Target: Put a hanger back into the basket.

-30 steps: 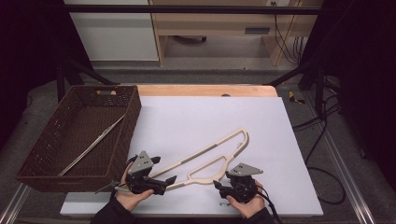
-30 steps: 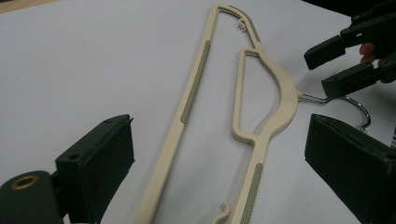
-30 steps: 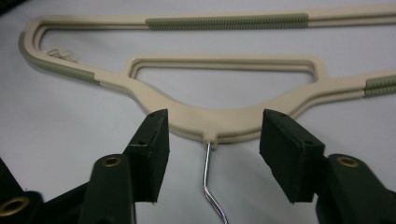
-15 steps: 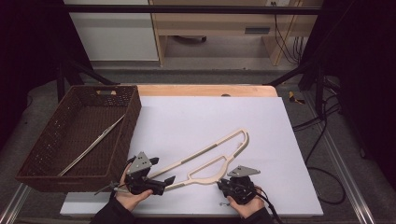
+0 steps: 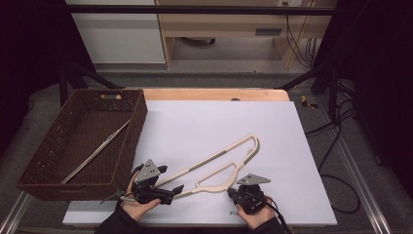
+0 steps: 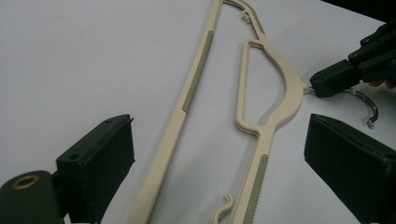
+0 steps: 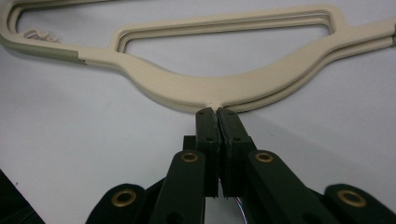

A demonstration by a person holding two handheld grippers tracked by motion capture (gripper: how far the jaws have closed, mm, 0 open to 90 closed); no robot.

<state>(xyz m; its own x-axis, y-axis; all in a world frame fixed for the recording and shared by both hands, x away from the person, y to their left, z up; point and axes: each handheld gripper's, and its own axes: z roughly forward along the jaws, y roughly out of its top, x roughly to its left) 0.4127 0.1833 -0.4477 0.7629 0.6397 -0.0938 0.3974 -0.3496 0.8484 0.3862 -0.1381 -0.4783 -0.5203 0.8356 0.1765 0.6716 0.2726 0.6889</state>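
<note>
The brown basket (image 5: 83, 141) at the table's left holds 1 thin metal rod (image 5: 95, 152). Beside it, the left gripper (image 5: 165, 191) spreads wide around the cream hanger (image 5: 221, 163), likely to grab its bar. The right gripper (image 5: 233, 193) pinches the hanger's metal hook (image 6: 364, 102), probably to steady it.

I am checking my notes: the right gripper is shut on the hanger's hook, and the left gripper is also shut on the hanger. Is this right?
Not quite. The left gripper is open: the left gripper view shows its jaws wide apart on either side of the hanger. The right gripper is indeed shut at the hook.
</note>
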